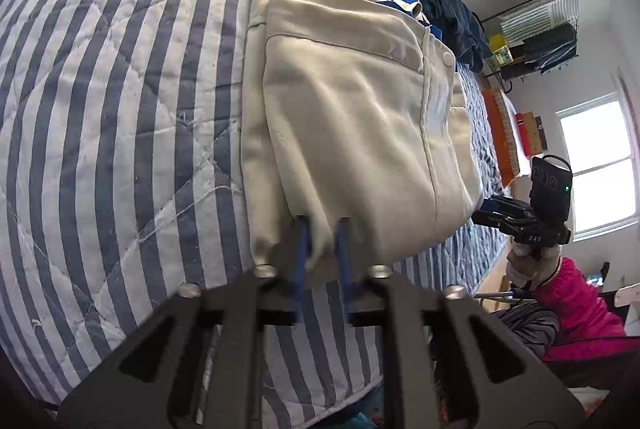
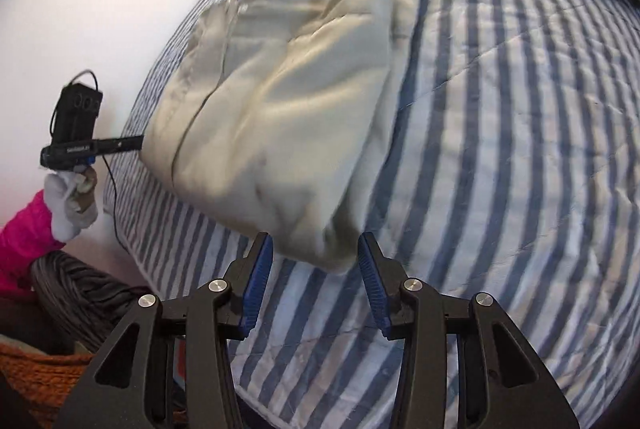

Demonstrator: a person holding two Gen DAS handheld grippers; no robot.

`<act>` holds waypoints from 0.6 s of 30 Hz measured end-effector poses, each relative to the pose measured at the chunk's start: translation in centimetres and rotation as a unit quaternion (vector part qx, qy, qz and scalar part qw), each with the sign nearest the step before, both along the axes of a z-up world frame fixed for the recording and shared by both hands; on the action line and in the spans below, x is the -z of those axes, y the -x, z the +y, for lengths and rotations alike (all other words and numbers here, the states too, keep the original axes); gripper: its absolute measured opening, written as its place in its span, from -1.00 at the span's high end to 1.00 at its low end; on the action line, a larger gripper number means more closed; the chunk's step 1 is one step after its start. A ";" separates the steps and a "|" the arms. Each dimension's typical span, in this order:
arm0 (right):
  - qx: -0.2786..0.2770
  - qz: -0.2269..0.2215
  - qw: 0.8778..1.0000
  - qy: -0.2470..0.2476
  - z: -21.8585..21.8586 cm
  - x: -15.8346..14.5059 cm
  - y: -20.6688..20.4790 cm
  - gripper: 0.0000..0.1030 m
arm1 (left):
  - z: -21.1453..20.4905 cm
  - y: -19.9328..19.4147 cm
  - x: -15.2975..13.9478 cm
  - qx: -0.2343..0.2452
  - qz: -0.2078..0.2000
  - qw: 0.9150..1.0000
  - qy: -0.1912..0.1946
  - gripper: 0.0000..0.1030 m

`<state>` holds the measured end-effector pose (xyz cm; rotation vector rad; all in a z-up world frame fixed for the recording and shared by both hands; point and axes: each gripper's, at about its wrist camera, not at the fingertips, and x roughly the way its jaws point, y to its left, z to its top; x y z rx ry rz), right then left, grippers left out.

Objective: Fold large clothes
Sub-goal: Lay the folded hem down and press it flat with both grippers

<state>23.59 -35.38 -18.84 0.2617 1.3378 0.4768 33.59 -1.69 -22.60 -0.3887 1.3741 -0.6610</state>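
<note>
Folded cream-and-blue cotton jacket (image 1: 360, 109) lies lengthwise on striped quilted bed (image 1: 120, 109), collar far end. Left gripper (image 1: 322, 245) fingers pinch hem; right gripper (image 2: 316, 269) fingers spread, straddling hem corner.

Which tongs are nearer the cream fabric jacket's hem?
Left. The left tongs are shut on the cream fabric jacket hem; the right tongs stand open around its other corner.

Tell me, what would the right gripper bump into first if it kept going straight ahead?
Probably the cream jacket. Its corner hangs just ahead of the right gripper, whose jaws stand open. The striped quilt lies under it; depth is hard to judge.
</note>
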 end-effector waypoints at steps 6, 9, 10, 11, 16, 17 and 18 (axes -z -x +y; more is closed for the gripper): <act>-0.018 -0.048 0.998 0.025 1.7 -2.0 0.2 0.79 | -0.1 1.7 -3.0 0.007 -0.070 0.997 -0.038 1.00; -0.031 -0.039 0.997 0.056 2.5 -0.5 0.4 0.81 | -0.2 1.9 0.1 0.009 -0.025 0.998 -0.054 1.00; -0.035 -0.031 0.997 0.065 2.9 0.2 0.6 0.81 | -0.2 1.8 0.6 0.014 -0.022 0.998 -0.060 0.99; -0.043 -0.026 0.996 0.074 3.2 0.6 0.8 0.81 | -0.5 1.8 0.7 0.018 -0.026 0.997 -0.065 0.99; -0.034 -0.041 0.996 0.077 2.9 -1.5 1.1 0.80 | -0.2 2.1 -2.0 0.013 -0.067 0.994 -0.090 0.96; -0.030 -0.049 0.994 0.088 2.8 -2.3 1.2 0.80 | -0.1 2.3 -2.7 0.009 -0.078 0.993 -0.090 0.96; -0.025 -0.064 0.992 0.103 2.7 -3.1 1.4 0.80 | 0.1 2.3 -3.9 0.004 -0.097 0.992 -0.083 0.96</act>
